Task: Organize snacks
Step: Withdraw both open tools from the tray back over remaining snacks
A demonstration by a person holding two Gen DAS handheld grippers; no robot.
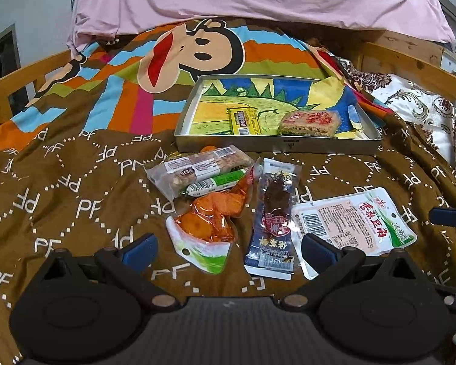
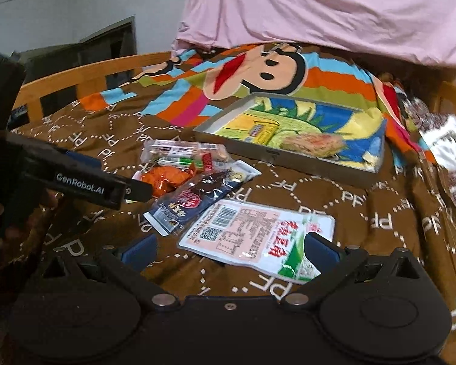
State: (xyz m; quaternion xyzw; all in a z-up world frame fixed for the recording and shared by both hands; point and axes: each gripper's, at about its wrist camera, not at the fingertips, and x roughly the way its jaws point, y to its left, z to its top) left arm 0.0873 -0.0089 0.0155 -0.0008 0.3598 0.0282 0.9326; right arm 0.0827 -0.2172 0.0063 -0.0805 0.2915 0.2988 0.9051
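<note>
Now both my claws hover spread and empty over snacks on a bed.

My right claw (image 2: pixel 228 251) straddles the white tofu packet (image 2: pixel 258 240); my left claw (image 1: pixel 228 251) waits nearby. Two snacks already lie in the tray (image 1: pixel 276 144), likely the sorting spot.

Tray (image 1: pixel 276 144) holds two snacks — five outside.

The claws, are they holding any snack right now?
No. The left claw and right claw are both open and empty, above the packets on the blanket.
</note>
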